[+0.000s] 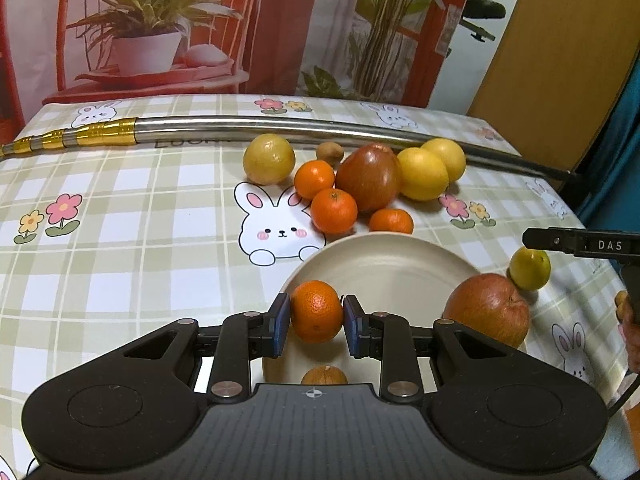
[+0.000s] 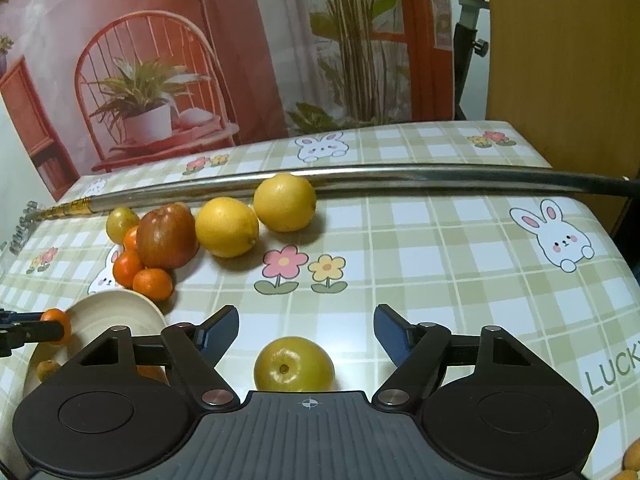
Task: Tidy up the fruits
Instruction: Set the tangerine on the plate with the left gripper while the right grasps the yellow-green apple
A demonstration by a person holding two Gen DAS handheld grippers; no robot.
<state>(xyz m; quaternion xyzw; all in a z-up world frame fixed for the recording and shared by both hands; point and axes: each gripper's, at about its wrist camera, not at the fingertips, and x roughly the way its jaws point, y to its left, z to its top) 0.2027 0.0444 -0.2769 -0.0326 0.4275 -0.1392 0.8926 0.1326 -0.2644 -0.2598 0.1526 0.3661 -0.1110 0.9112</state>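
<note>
A checked tablecloth [image 1: 120, 240] printed with white rabbits and pink and yellow flowers covers the table. A long metal pole [image 1: 280, 126] with gold bands at one end lies across its far side. Behind stands a backdrop [image 2: 240, 60] picturing a red chair, a potted plant and tall green stems. A wooden panel [image 2: 560, 60] rises at the right.

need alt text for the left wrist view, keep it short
The left gripper clamps a mandarin over a cream plate that holds a red apple. Beyond lie more mandarins, lemons and an apple on a bunny-print tablecloth.
</note>
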